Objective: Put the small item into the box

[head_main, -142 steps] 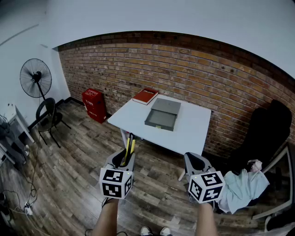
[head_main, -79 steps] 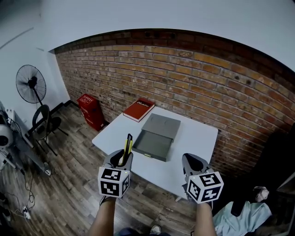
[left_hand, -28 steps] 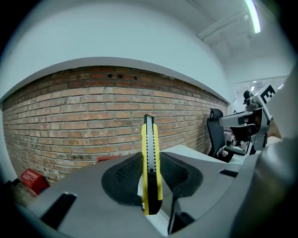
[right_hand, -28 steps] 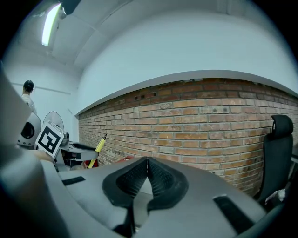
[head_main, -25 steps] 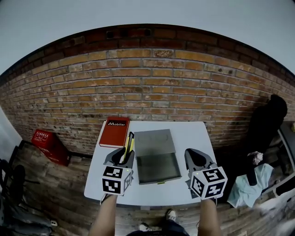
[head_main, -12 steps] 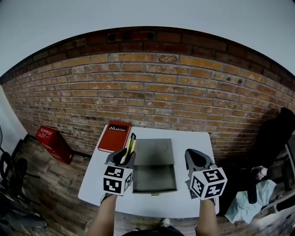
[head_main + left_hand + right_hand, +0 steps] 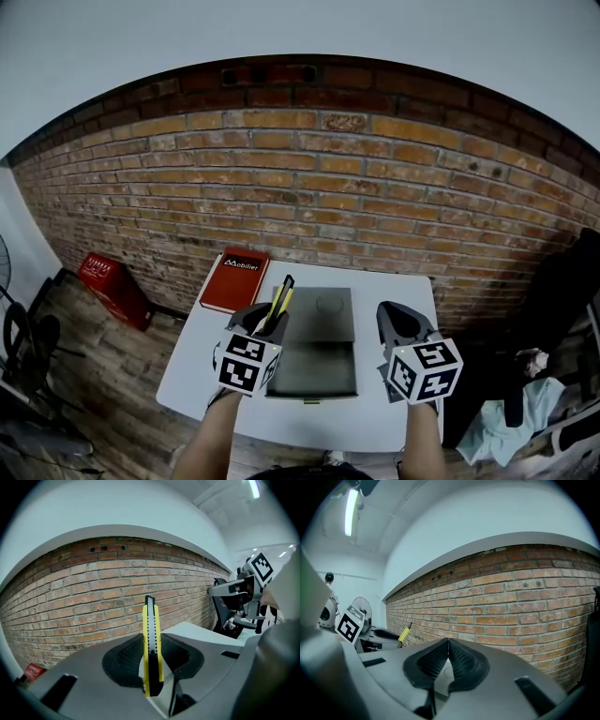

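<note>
In the head view a yellow and black utility knife (image 7: 282, 300) stands upright in my left gripper (image 7: 266, 319), which is shut on it at the left edge of the grey box (image 7: 328, 309). The box lies on the white table (image 7: 202, 366) with its shallow tray (image 7: 314, 366) drawn out towards me. The left gripper view shows the knife (image 7: 151, 644) clamped between the dark pads (image 7: 126, 660). My right gripper (image 7: 397, 323) hovers over the table right of the box. Its jaws (image 7: 447, 644) are shut together and hold nothing.
A red book (image 7: 233, 279) lies at the table's back left corner. The brick wall (image 7: 309, 187) runs right behind the table. A red crate (image 7: 111, 283) sits on the wooden floor to the left. A black chair (image 7: 562, 281) and a light cloth (image 7: 514, 412) are to the right.
My left gripper has shifted a little right, towards the box, and the knife now leans right. The right gripper has hardly moved. The view has settled closer over the table.
</note>
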A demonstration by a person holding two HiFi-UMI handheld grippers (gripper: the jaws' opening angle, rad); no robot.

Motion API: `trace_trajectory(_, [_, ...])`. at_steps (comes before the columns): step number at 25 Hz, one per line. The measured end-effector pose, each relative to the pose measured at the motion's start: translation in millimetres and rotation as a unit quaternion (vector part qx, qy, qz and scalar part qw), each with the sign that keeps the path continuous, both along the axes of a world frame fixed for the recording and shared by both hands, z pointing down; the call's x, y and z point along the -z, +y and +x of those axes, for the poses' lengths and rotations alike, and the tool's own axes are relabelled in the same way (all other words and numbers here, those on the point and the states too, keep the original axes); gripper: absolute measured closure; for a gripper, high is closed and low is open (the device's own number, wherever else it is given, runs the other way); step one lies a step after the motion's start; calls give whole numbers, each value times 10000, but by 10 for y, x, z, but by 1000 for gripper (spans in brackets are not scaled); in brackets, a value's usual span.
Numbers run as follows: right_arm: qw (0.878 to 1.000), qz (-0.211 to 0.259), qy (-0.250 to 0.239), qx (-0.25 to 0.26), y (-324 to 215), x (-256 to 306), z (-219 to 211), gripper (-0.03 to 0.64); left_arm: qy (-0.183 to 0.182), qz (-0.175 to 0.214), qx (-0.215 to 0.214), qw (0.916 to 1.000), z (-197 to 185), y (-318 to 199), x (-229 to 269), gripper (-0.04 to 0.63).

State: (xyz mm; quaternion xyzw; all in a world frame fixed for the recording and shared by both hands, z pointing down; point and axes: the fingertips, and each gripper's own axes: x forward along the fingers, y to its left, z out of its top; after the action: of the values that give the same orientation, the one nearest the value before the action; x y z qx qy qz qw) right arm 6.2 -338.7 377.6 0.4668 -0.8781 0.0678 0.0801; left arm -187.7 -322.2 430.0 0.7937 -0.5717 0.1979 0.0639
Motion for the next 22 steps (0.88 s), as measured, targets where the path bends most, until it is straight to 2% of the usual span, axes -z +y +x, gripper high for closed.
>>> trace_trajectory(6, [10000,-61,-52,-23,51,-66,-16,597,-287,-230,-506,9980,120,-24,-100,466])
trace_trajectory(13, [9998,-130,-48,-161,121,-131,57,597,-472,-595,-1098,9911,263,-71,-285,466])
trace_trajectory(17, [9996,-143,-30,-224,159,-148,100,597,-675,-795,-1445,9840,374,-62,-418,466])
trace_trajectory(22, [9995,-170,-16,-284,212,-172,137,597,-1043,-1079,-1872,9708,510,-14,-624,466])
